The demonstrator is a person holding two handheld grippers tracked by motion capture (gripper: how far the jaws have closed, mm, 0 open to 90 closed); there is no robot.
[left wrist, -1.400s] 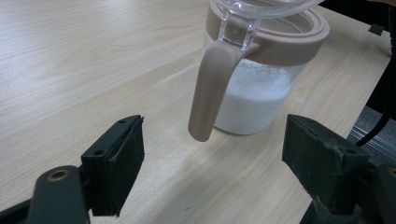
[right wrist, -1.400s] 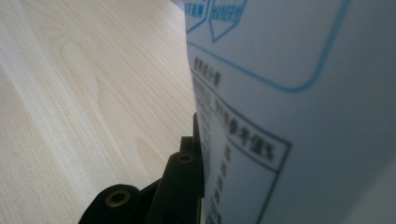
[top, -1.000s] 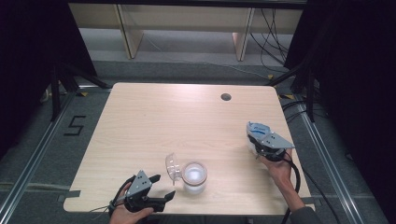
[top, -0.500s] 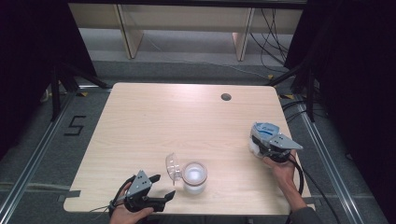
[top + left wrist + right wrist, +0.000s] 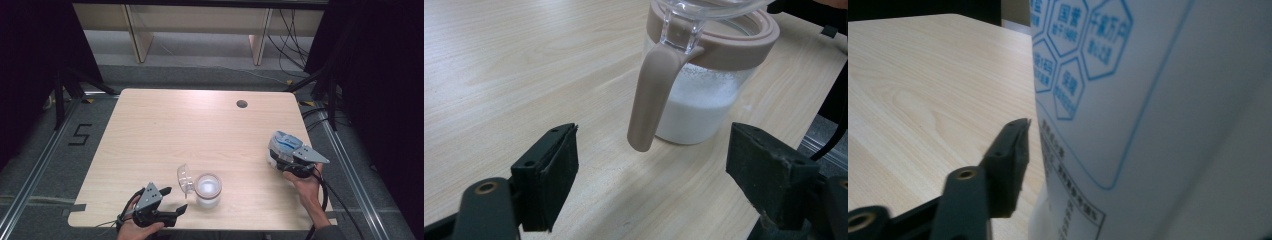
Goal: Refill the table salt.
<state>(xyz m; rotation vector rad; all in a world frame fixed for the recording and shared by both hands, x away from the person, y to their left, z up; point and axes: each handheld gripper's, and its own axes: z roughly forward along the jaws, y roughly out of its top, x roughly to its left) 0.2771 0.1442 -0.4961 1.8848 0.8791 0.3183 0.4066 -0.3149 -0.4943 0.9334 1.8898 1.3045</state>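
Two grippers, one jar, one pouch, that's my whole setup right now. The jar (image 5: 207, 189) sits near the front edge of the table (image 5: 165, 130), its clear lid (image 5: 185, 177) flipped up on the left side, white powder inside. My left gripper (image 5: 172, 202) waits just beside it with jaws wide apart and nothing between them. My right gripper (image 5: 284, 161) is over by the right edge at the white-and-blue pouch (image 5: 280, 146); its jaws have just been opening, and the pouch is between them, but I see a gap next to the one pad (image 5: 1015, 150) I can make out, so I'd call it a loose straddle, not a grip.

Progress-wise: lid's open, so I reckon that part's done. Grabbing the pouch and getting it over to the jar is all still ahead, I'd guess.

Left gripper view gives me the jar's beige handle (image 5: 651, 95) and rim up close. Right gripper view gets the blue hexagon print on the pouch, which from above is just a blur.
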